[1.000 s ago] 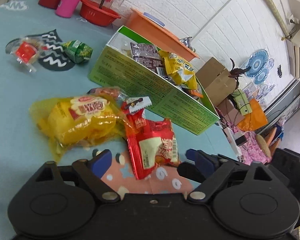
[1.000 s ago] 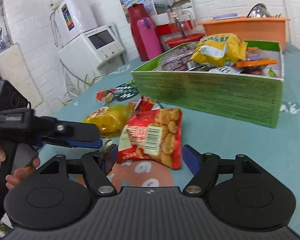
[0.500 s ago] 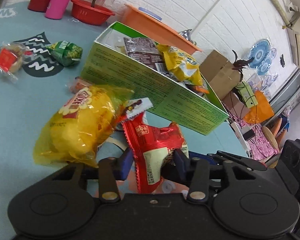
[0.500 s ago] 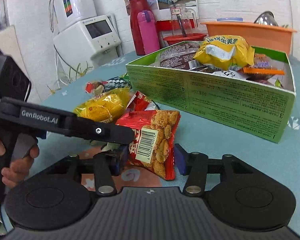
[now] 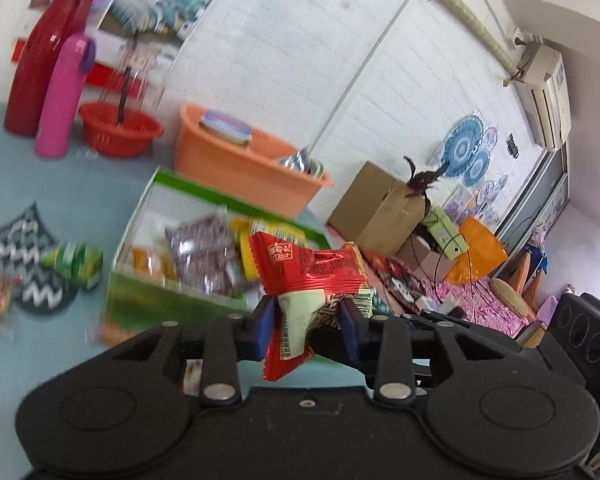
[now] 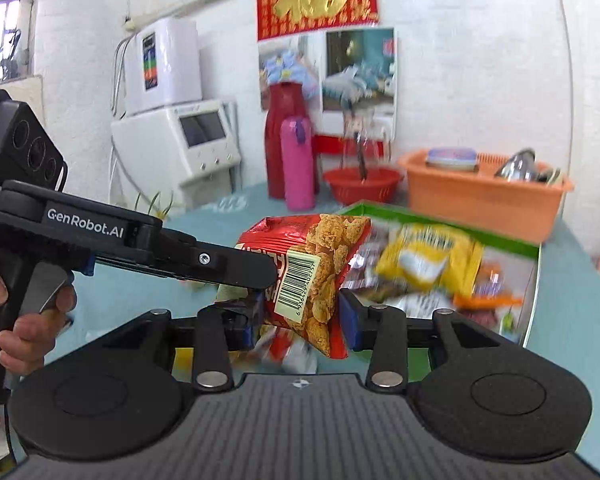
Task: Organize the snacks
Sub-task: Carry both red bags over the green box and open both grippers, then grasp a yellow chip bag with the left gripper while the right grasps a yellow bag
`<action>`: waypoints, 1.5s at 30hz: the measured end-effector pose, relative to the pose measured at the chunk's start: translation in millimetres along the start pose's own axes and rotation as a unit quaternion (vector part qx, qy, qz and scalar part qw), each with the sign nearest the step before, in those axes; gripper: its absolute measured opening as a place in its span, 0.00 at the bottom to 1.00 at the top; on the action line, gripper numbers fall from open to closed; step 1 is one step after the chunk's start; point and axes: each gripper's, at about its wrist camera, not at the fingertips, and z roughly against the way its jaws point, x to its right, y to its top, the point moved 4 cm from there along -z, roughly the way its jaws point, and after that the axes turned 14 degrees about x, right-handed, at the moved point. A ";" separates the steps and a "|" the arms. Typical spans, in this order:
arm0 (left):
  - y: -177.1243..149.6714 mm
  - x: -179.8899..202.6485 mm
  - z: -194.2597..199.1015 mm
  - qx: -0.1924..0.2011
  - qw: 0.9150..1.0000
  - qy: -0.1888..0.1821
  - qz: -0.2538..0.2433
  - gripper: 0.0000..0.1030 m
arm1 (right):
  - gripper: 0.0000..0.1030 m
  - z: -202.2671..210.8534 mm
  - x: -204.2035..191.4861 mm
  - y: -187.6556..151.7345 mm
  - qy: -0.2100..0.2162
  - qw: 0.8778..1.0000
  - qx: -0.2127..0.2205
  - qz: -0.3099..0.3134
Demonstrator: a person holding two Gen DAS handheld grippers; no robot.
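Both sets of tongs are closed on the same red snack packet (image 5: 308, 280): the left gripper (image 5: 306, 330) pinches it from one side, blue pads pressed into the wrapper's pale lower part, and the right gripper (image 6: 302, 322) clamps it too, its pads squeezing the face with the barcode and the picture of fried pieces. The packet hangs in the air between them, clear of the blue table (image 5: 60, 200), just in front of the green box (image 6: 532, 252). That box sits toward the far edge of the table and already holds a yellow packet (image 6: 428, 260) and a dark purple-brown packet (image 5: 204, 252). A small green packet (image 5: 74, 264) lies left of the box on a zigzag mat (image 5: 20, 248). Beyond the box stand an orange basin (image 5: 236, 168), a red bowl (image 5: 120, 130), a pink bottle (image 5: 62, 96) and a red flask (image 5: 40, 60).
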 end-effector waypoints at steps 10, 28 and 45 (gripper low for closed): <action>44.7 -36.9 -67.2 0.005 1.000 0.002 -0.003 0.50 | 0.66 -71.2 41.0 35.4 -0.030 0.999 0.021 -0.011; 39.3 -91.1 -106.5 -0.007 0.998 0.065 -0.020 1.00 | 1.00 -138.7 67.6 2.1 -0.089 0.995 -0.025 0.020; 17.7 -51.9 13.4 -0.020 0.995 0.086 -0.039 1.00 | 1.00 -21.4 6.9 38.3 -0.079 0.997 0.000 -0.007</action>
